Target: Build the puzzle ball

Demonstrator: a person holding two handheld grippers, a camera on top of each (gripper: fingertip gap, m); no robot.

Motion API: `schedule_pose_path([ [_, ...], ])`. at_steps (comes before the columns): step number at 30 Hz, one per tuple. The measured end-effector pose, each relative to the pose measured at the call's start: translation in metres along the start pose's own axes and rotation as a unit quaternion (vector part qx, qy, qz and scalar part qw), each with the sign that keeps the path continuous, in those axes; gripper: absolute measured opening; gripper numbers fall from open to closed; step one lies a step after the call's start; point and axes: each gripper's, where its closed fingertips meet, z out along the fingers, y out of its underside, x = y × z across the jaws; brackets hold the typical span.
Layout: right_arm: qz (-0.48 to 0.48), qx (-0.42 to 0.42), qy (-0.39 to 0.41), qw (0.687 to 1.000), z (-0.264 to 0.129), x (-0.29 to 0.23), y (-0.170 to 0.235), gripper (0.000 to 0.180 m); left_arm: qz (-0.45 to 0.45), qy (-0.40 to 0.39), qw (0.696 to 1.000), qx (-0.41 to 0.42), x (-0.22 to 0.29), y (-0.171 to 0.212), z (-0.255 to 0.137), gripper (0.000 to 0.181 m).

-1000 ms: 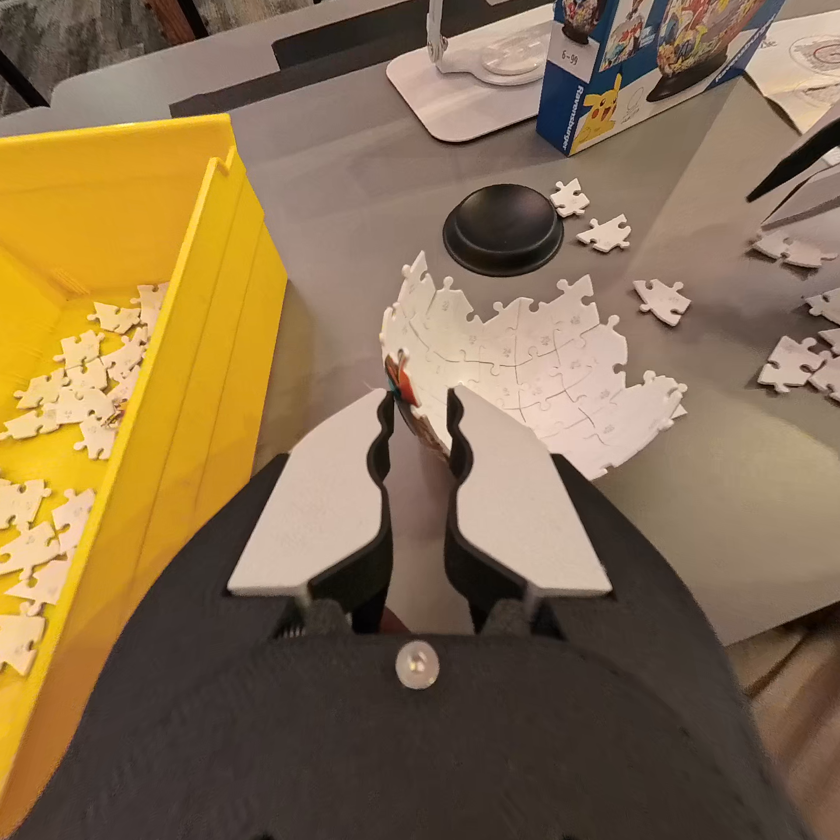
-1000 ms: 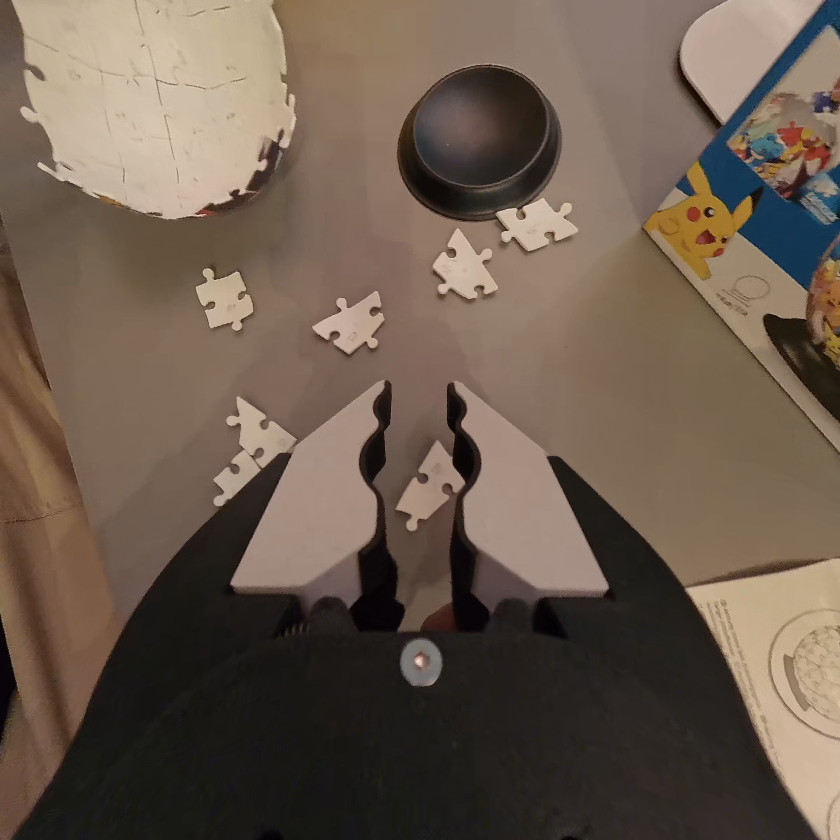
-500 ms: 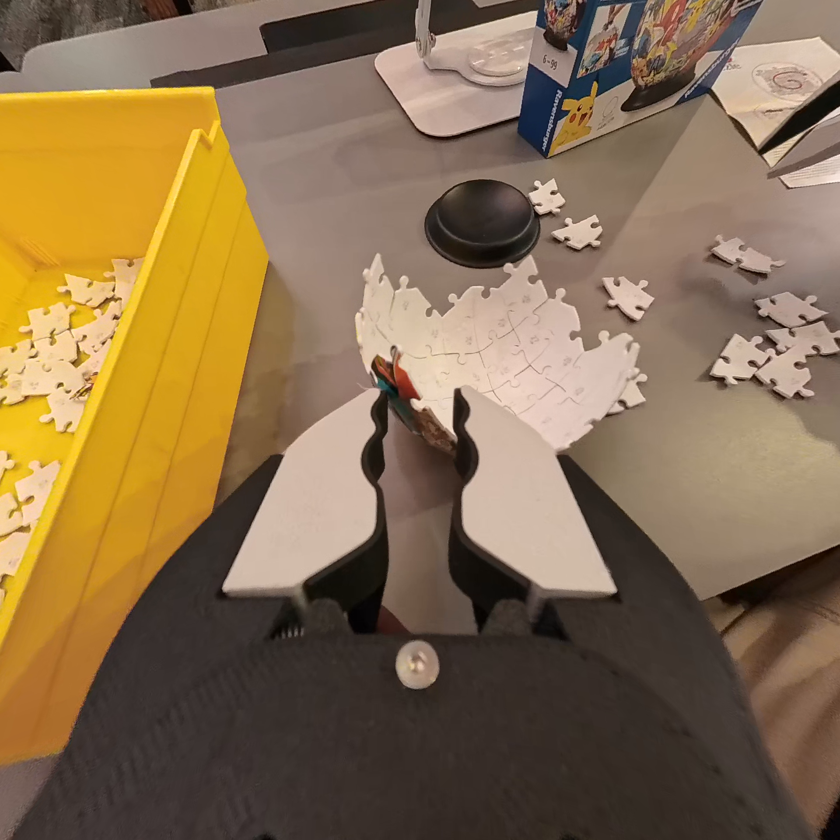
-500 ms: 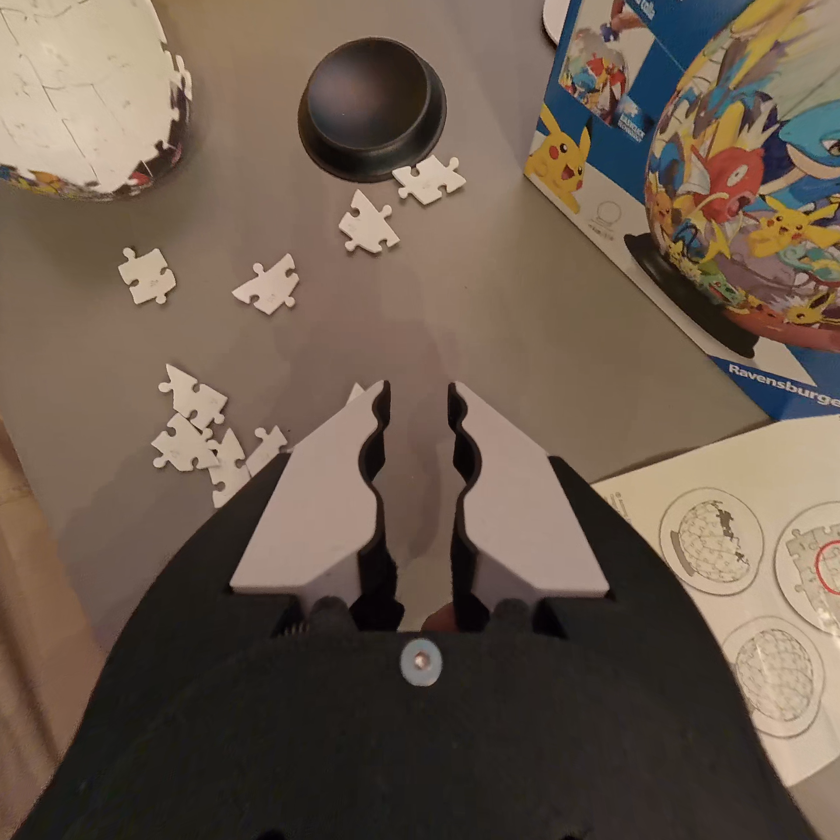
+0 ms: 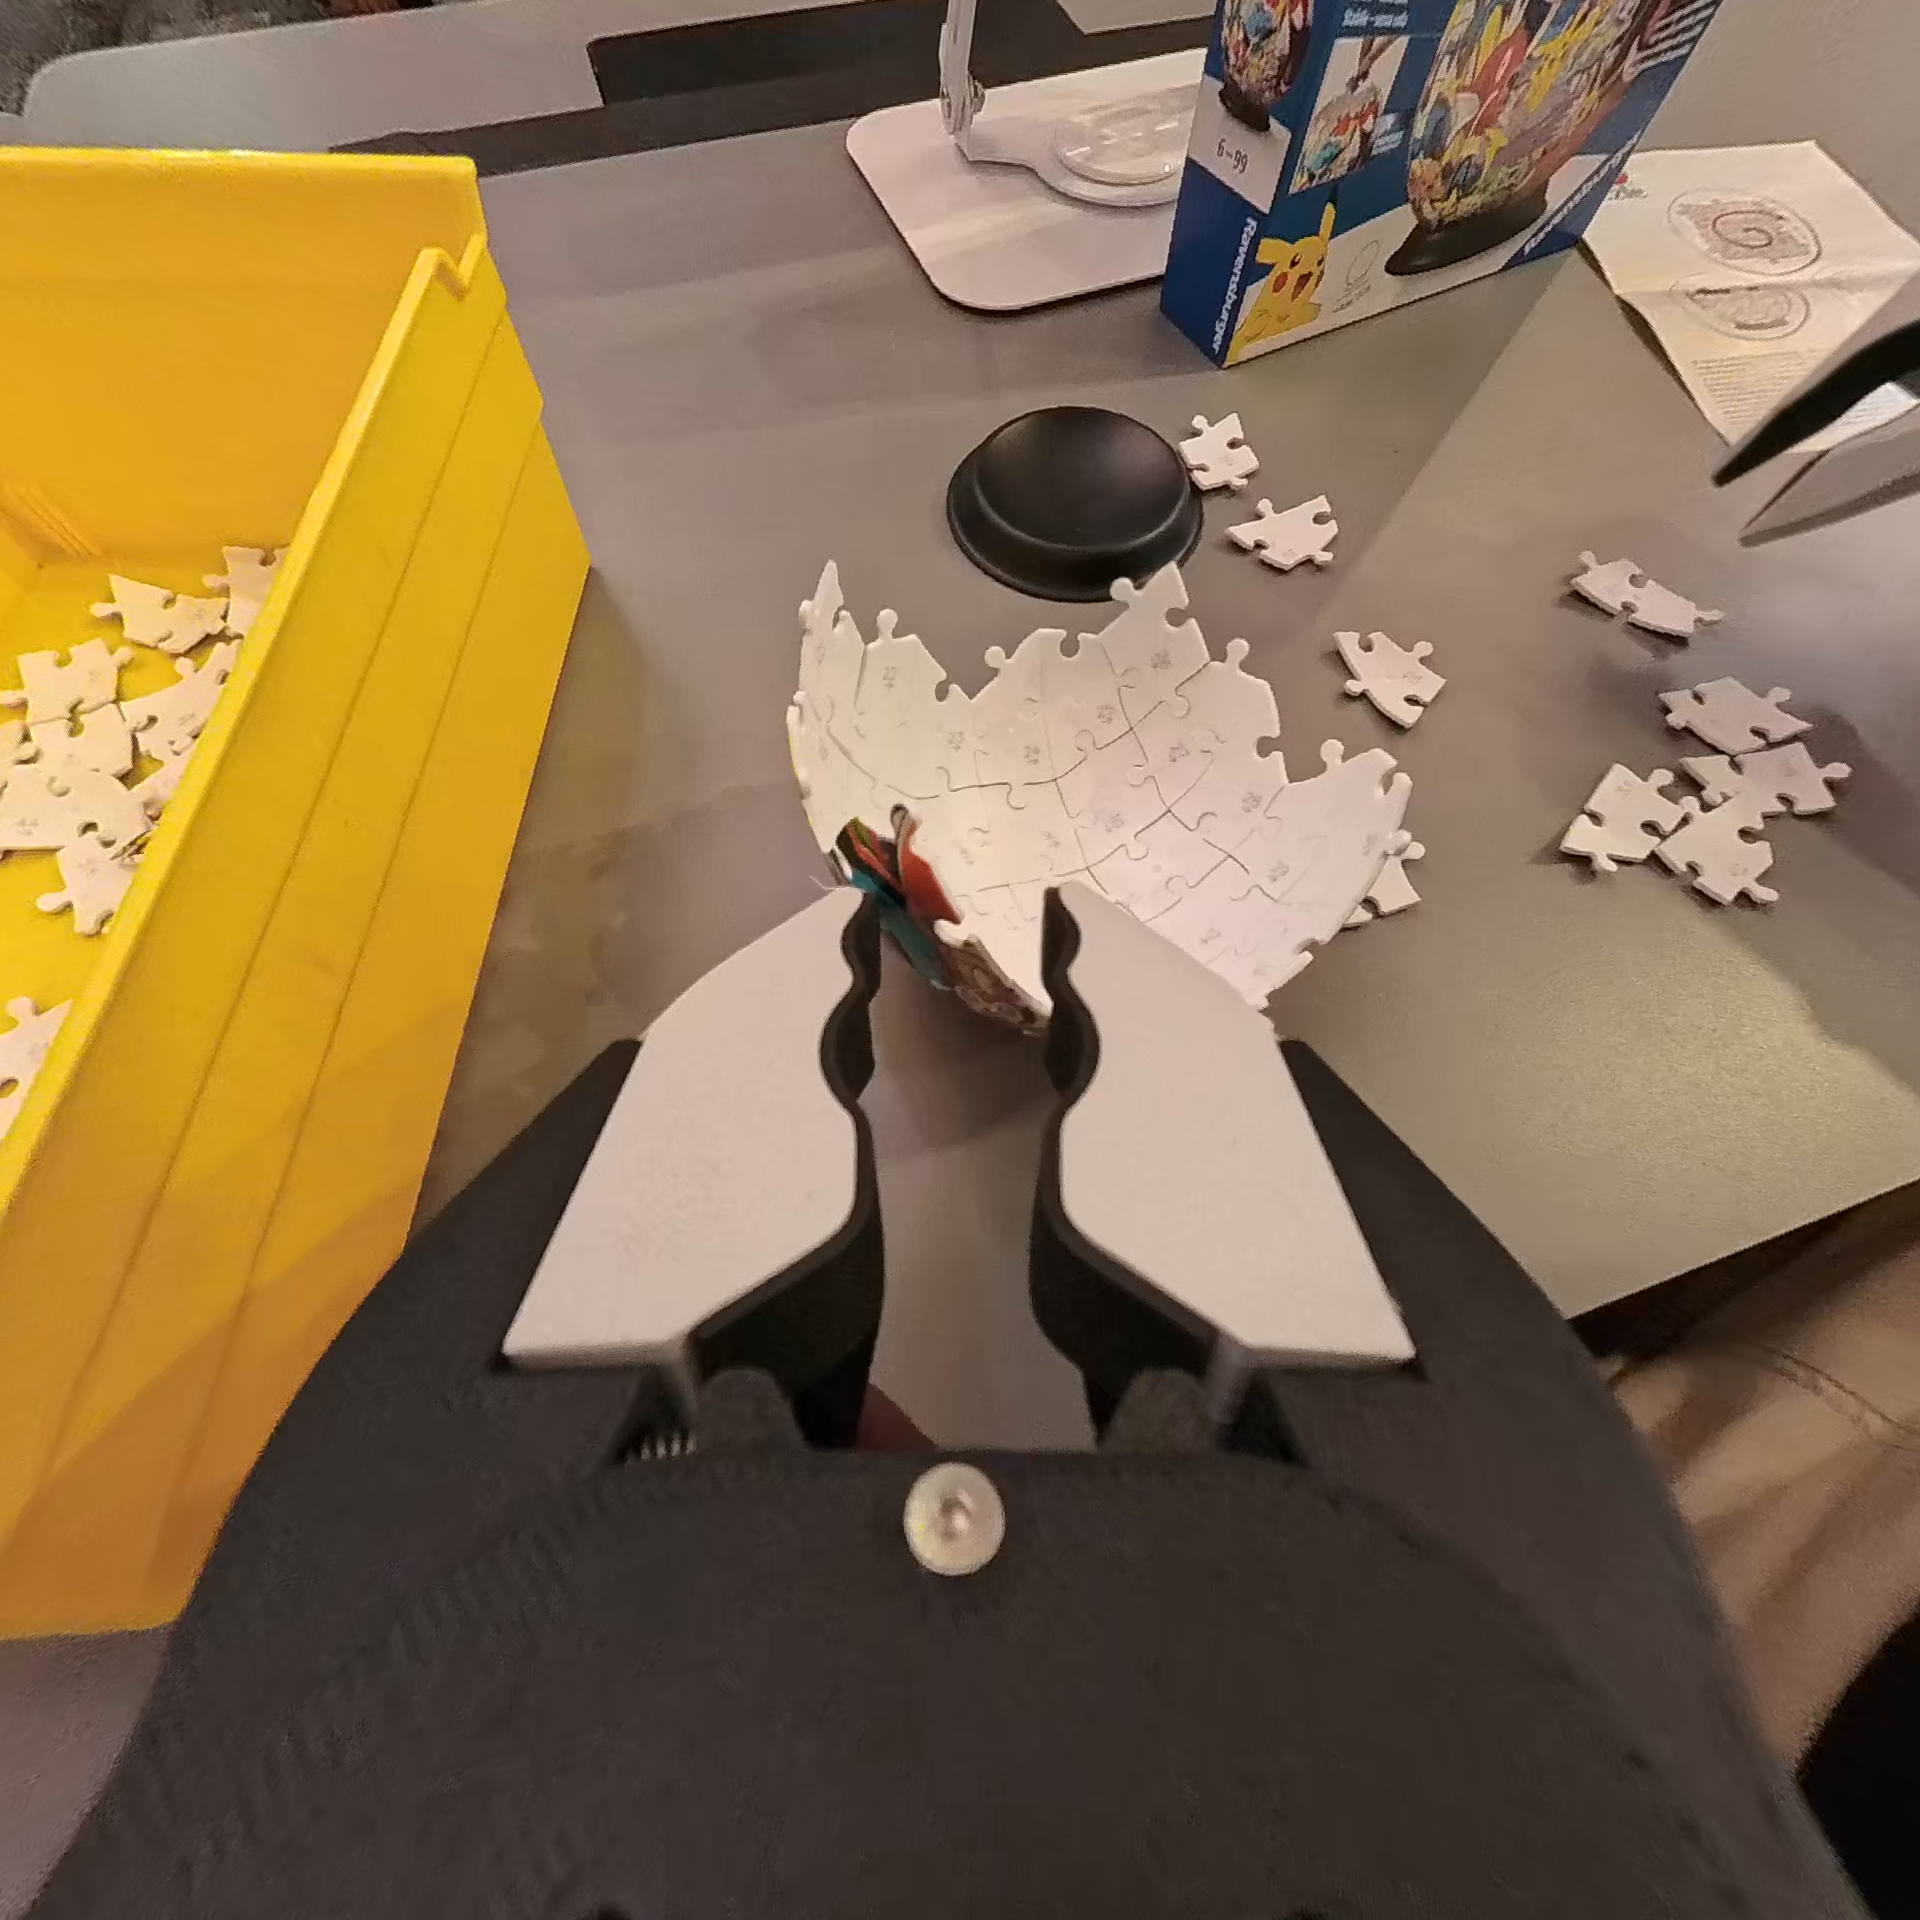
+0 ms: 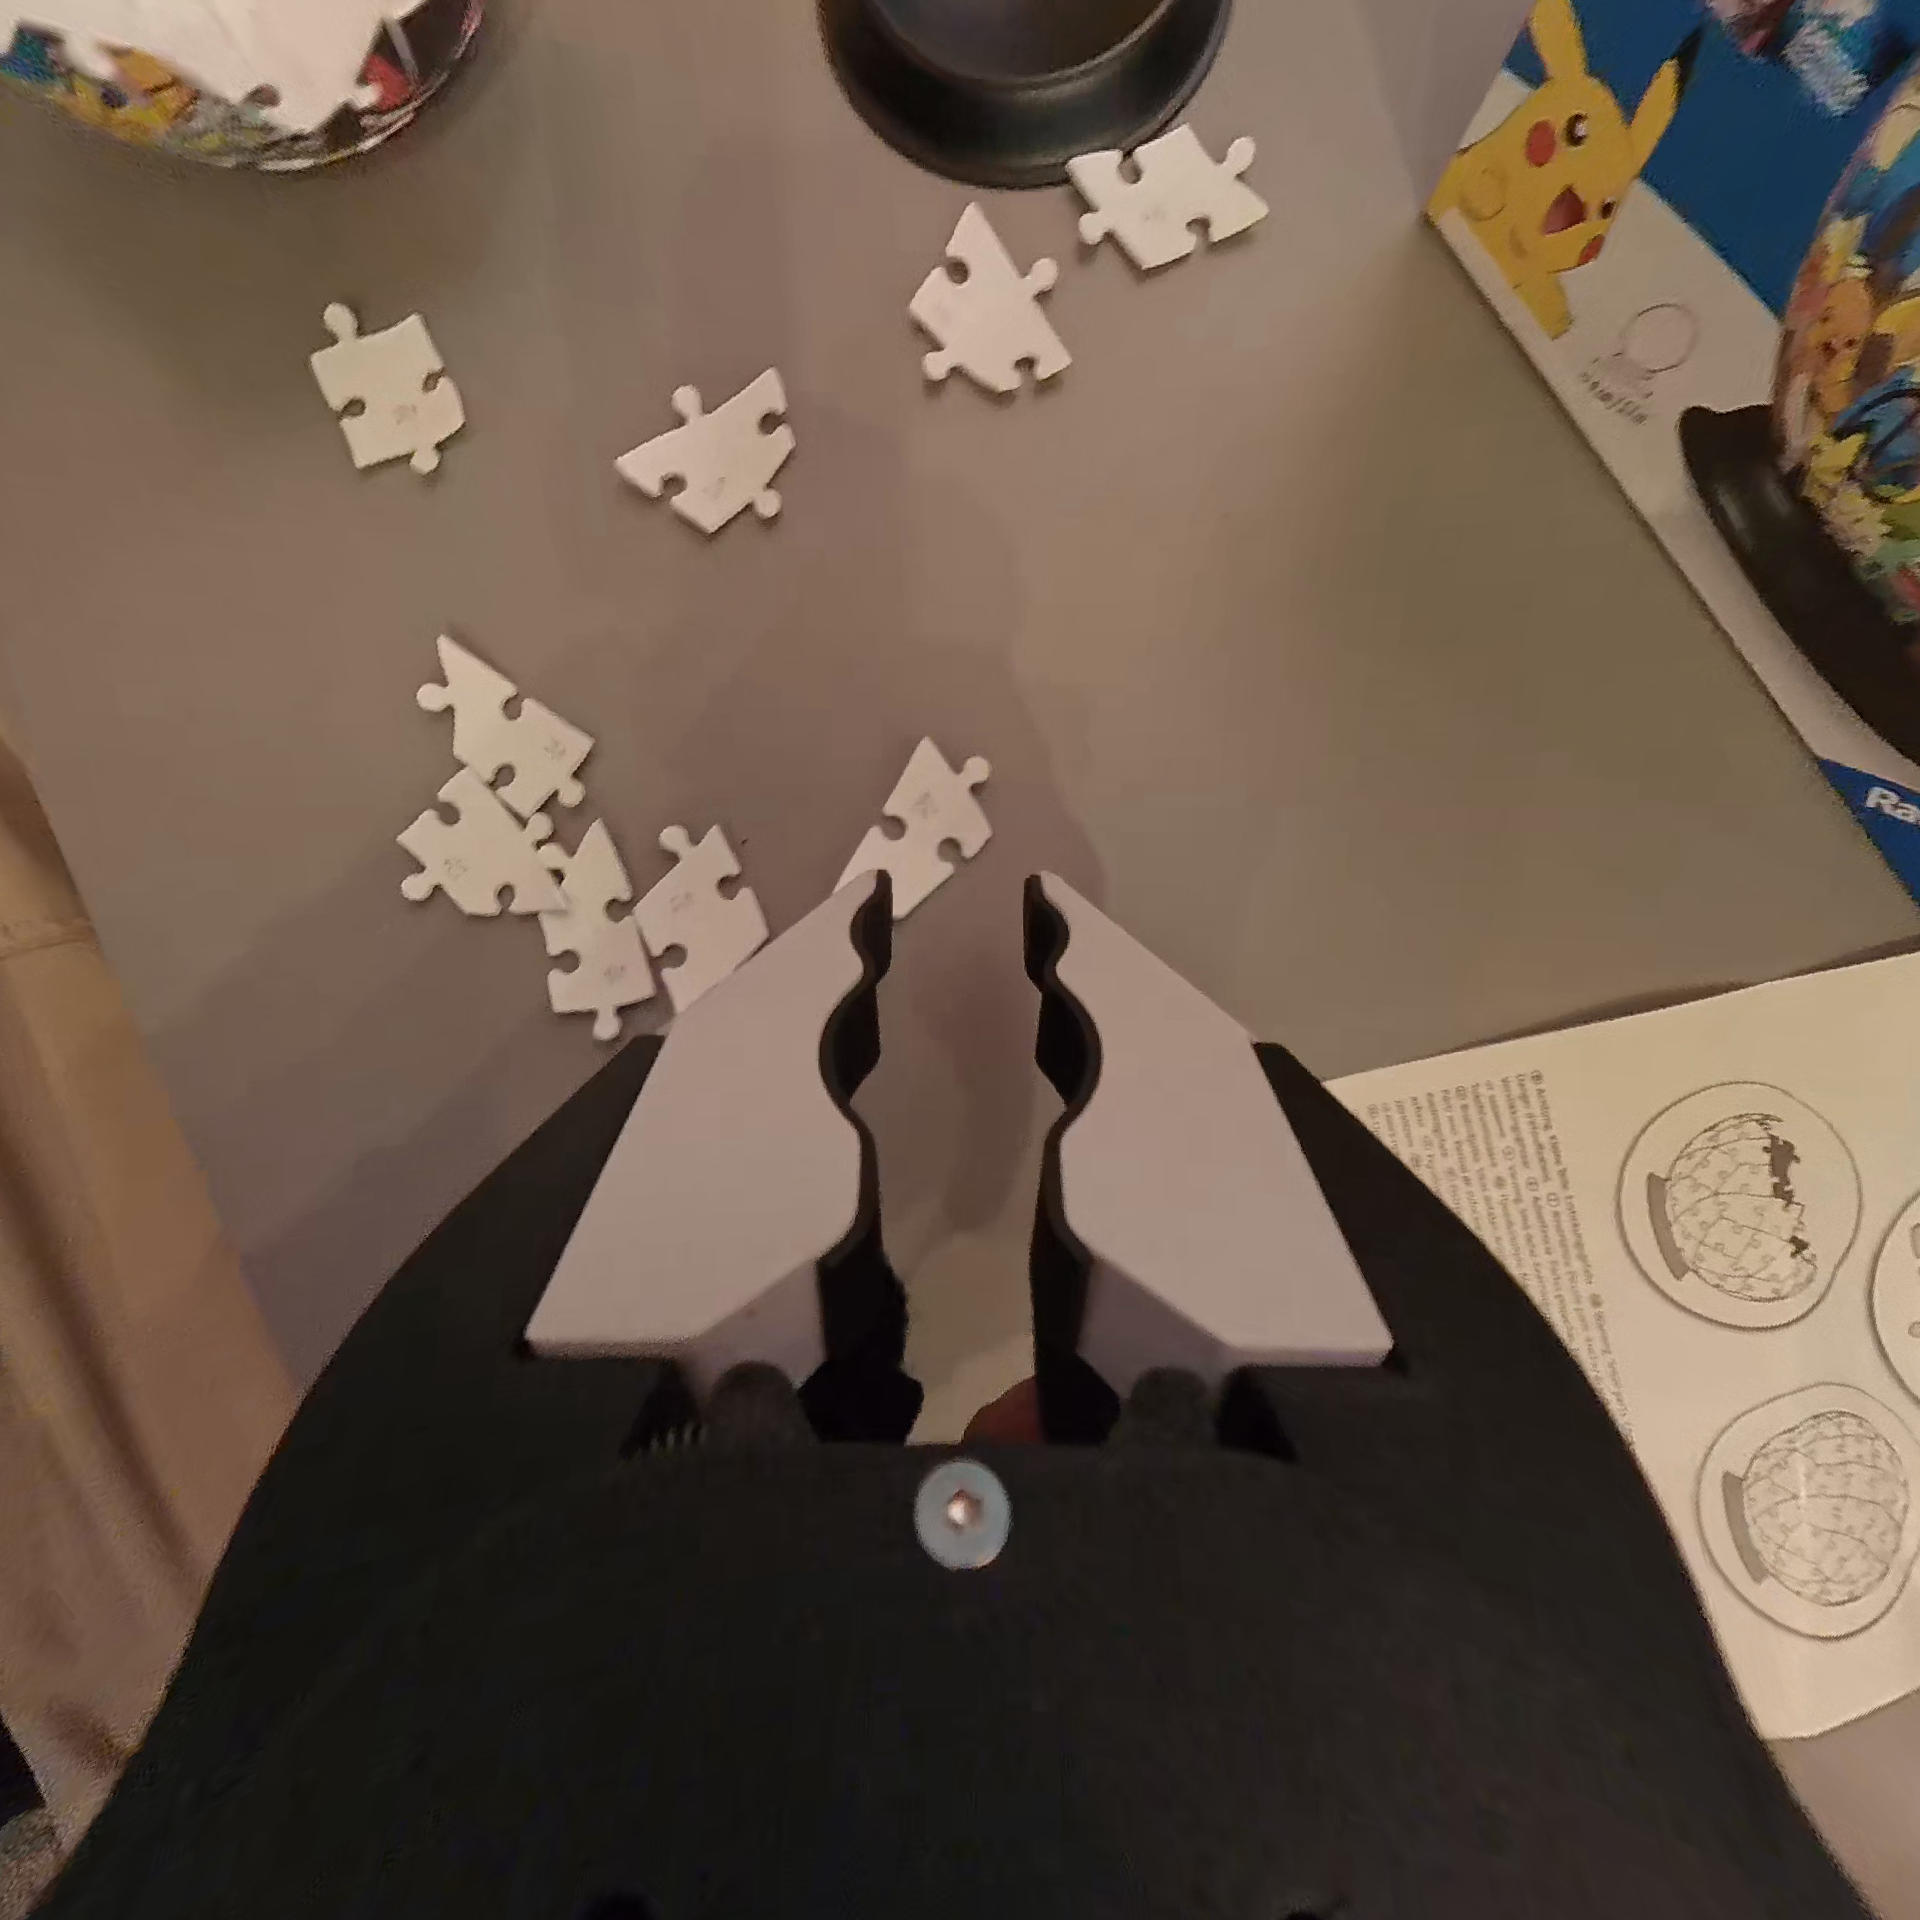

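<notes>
Roughly half built — puzzle ball shell resting on the table, rim between the parted left gripper fingers, not clamped. Right gripper spread, empty, over loose pieces — plenty more in the yellow bin, black stand unused.

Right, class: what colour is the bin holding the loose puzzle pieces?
Yellow. The bin shows best in the left wrist view, left of the half-built puzzle ball.

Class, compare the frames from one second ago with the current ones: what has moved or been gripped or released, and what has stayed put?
The right gripper, open and empty throughout, swung right off one loose piece toward the instruction sheet, then came back partway; that piece now lies by its left finger. The left gripper stayed open at the half-built ball's rim. Nothing was gripped; stand and pieces unmoved.
</notes>
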Motion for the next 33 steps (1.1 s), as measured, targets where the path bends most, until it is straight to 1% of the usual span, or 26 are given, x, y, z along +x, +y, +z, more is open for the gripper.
schedule_pose_path([
  [4,-0.049,-0.015,-0.025,0.998,-0.002,-0.03,0.009,0.022,-0.001,0.0,1.0,0.0,0.002,0.001,-0.001,0.03],
  [8,-0.069,-0.035,-0.035,0.996,0.0,-0.048,0.019,0.022,-0.003,0.002,1.0,0.001,0.005,0.001,-0.002,0.03],
  [17,-0.07,-0.052,-0.034,0.996,0.016,-0.053,0.025,0.021,0.005,0.012,1.0,0.003,0.018,0.0,-0.009,0.031],
  [25,-0.073,-0.031,-0.01,0.997,0.026,-0.047,0.01,0.021,0.011,0.034,0.999,0.005,0.032,0.002,-0.018,0.034],
  [29,-0.065,-0.026,-0.011,0.997,0.027,-0.046,0.008,0.021,0.012,0.036,0.999,0.014,0.03,-0.004,-0.035,0.042],
  [33,-0.062,-0.025,-0.014,0.998,0.027,-0.046,0.007,0.021,0.06,0.009,0.998,0.036,0.015,-0.018,-0.056,0.045],
])
